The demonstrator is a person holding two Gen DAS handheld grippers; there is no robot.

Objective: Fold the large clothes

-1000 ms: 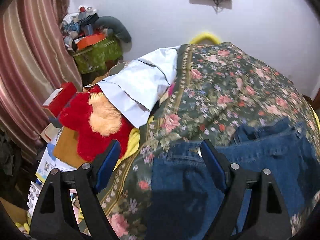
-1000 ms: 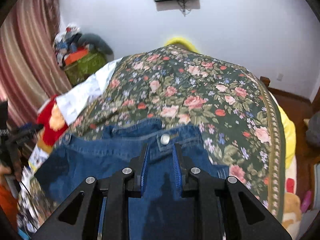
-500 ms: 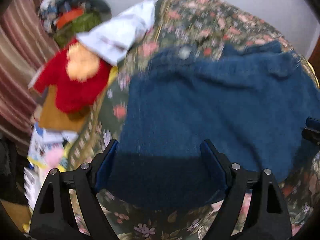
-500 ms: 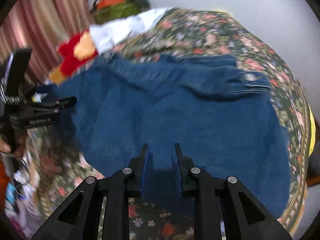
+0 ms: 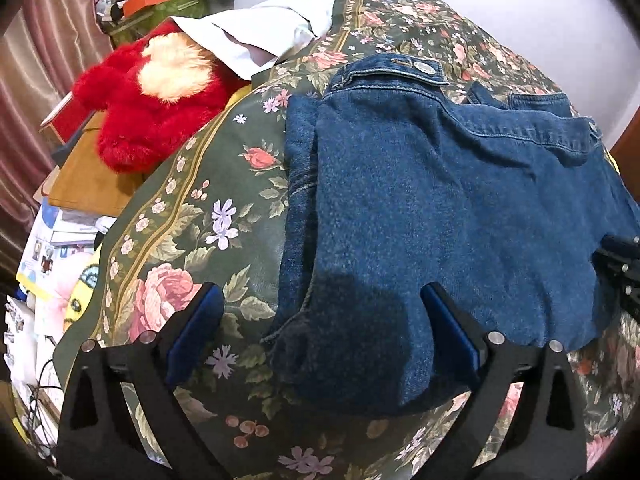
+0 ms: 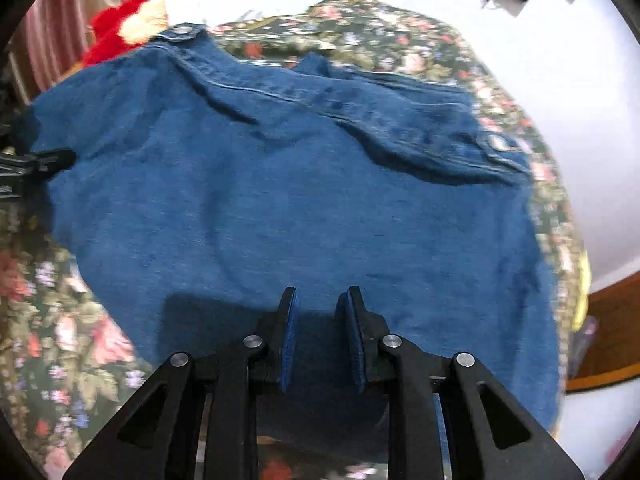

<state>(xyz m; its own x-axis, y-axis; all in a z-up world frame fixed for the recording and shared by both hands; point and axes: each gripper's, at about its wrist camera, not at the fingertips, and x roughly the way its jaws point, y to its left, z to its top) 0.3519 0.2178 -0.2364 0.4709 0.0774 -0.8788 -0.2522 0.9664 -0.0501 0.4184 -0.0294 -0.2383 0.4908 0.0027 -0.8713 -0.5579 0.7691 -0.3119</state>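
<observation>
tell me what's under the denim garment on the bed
The denim garment lies spread on a green floral bedspread, which shows along its left, far and near edges. The spread directly beneath it, and anything caught there, is covered and cannot be seen.

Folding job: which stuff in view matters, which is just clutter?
Job:
- jeans
- left tongs, opening, over the jeans' near edge
- right tongs, opening, denim between them

Clutter:
- floral bedspread
- red plush toy
- white cloth
- curtain

A bed under a dark floral bedspread (image 5: 192,216) carries folded blue jeans (image 5: 440,208) and a white pillow (image 5: 272,28).
</observation>
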